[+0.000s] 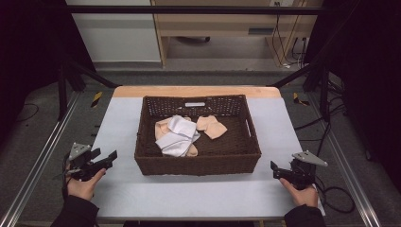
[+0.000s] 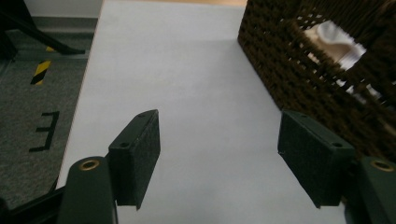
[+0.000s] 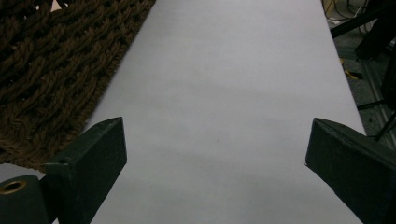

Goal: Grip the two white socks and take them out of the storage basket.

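Basket [image 1: 197,161] between left gripper [image 1: 105,158], right gripper [image 1: 275,169].

We see a dim scene: light falls from above onto the pale table [image 1: 198,194], while the surroundings sink into black. The wicker basket [image 1: 198,163] casts a soft shadow around its base. In our gripper views the near jaws are blurred and dark.

A lab or test workshop: the table [image 1: 142,189] stands inside a black metal frame [image 1: 75,71], with aluminium rails [image 1: 38,156] along both side edges, hazard-striped tape [image 1: 96,98] on the grey floor, and loose cables [image 1: 335,194] past its right edge.
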The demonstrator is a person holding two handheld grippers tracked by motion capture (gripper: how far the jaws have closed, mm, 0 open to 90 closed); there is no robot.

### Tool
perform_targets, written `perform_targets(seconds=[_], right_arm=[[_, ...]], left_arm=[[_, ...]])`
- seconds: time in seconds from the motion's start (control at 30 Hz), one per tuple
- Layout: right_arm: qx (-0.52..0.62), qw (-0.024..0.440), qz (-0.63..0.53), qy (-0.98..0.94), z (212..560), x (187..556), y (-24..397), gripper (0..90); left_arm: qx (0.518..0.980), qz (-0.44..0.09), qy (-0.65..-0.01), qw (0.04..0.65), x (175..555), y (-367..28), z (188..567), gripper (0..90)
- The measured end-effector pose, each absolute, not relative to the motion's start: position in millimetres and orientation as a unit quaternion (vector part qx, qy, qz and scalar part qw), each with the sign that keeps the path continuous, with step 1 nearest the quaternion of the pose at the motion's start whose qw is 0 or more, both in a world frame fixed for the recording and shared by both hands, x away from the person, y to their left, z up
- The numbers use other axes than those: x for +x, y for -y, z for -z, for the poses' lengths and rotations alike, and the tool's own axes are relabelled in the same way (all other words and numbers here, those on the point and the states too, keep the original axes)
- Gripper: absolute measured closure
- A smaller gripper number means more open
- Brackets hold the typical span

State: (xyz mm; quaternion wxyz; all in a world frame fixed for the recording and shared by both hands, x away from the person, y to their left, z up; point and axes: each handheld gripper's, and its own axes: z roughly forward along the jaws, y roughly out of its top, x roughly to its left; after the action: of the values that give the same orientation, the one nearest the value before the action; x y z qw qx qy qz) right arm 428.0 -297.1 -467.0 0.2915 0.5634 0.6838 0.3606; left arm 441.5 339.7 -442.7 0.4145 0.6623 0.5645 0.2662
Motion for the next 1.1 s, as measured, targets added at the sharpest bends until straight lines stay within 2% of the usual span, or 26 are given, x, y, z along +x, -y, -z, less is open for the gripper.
perform_targets(seconds=[0.47, 0.8, 1.1], right_arm=[[0.563, 0.293, -0.371, -0.678, 464, 431, 294, 5.4], [0.561, 0.291, -0.374, -0.679, 464, 433, 291, 5.8], [0.559, 0.287, -0.366, -0.686, 466, 435, 289, 5.8]], left_arm=[[0.641, -0.274, -0.534, 0.477, 438, -329, 402, 37.5], [0.653, -0.277, -0.521, 0.475, 441, -320, 388, 38.0], [0.643, -0.274, -0.512, 0.499, 452, -316, 364, 37.4]])
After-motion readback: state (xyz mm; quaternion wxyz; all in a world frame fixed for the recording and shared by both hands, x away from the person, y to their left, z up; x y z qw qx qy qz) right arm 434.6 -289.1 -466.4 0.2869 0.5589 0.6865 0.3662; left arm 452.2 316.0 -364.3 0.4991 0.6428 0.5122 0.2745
